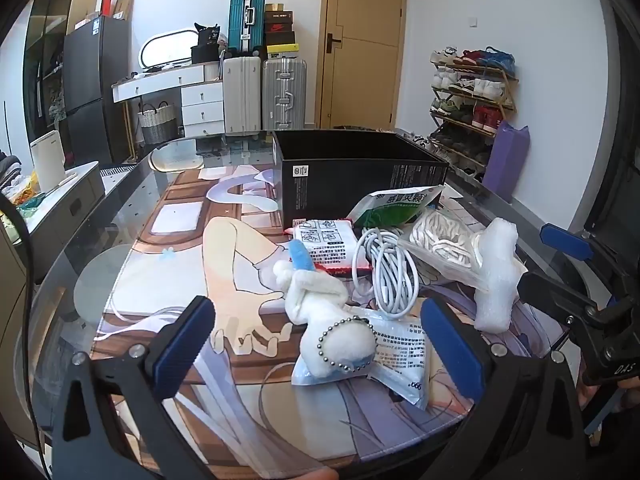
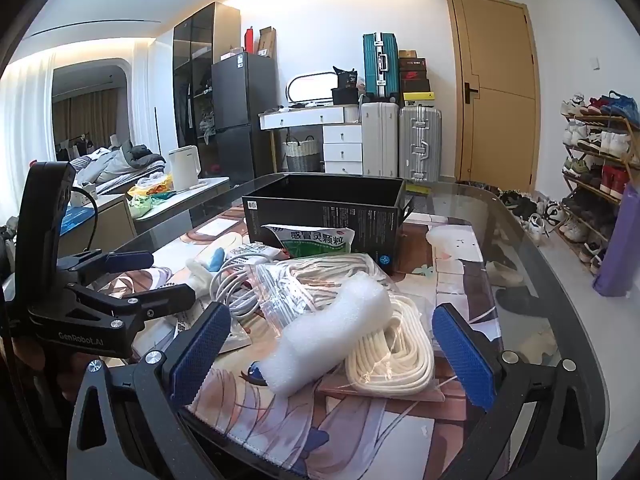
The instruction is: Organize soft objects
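On the glass bench (image 1: 120,216), over a printed anime mat (image 1: 224,264), the clutter sits in one cluster in front of an open black box (image 1: 360,176). Green-white medicine sachet (image 1: 394,204) leans against the box front; flat printed packet (image 1: 324,246) just beside it, coiled white cable (image 1: 386,270) next to that. Zip bag of white rope (image 2: 384,320) lies to the right, foam wrap roll (image 2: 332,340) resting on top of it. White plush keychain toy (image 1: 320,312) lies on a white-blue sachet (image 1: 400,356), bead chain looped over its near end.

Left gripper (image 1: 320,356): jaws wide, nothing held, plush toy between the blue pads (image 1: 184,344) and slightly ahead, not touching. Cable and sachet crowd the toy's right side.

Right gripper (image 2: 332,356): jaws wide, empty, foam roll's near end sits between the pads, no contact visible. Rope bag underneath and to the right, inside the span.
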Demonstrator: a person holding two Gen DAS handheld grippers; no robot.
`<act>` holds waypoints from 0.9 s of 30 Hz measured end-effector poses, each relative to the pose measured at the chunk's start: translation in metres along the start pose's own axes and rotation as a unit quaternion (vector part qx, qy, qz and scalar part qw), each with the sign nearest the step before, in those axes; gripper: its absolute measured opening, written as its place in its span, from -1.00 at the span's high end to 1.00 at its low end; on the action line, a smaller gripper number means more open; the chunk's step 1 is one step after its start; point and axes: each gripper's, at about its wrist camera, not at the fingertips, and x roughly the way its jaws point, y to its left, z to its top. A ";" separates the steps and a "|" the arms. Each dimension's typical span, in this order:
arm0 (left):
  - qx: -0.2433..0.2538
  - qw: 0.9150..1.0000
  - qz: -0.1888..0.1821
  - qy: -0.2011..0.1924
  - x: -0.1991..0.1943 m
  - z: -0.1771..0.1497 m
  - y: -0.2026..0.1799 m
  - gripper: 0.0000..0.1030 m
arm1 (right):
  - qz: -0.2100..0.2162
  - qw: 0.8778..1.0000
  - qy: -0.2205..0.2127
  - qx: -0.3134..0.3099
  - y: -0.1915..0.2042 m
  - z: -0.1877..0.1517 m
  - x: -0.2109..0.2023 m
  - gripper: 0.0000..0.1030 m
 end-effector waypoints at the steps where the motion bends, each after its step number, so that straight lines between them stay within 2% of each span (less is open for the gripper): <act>1: 0.001 1.000 0.000 0.000 0.000 0.000 0.000 -1.00 | 0.000 1.000 0.000 0.000 0.000 0.000 0.000 -0.99; 27: 0.000 1.000 0.000 -0.002 0.000 0.000 0.000 -1.00 | 0.000 1.000 0.006 0.000 0.000 0.000 0.001 -0.99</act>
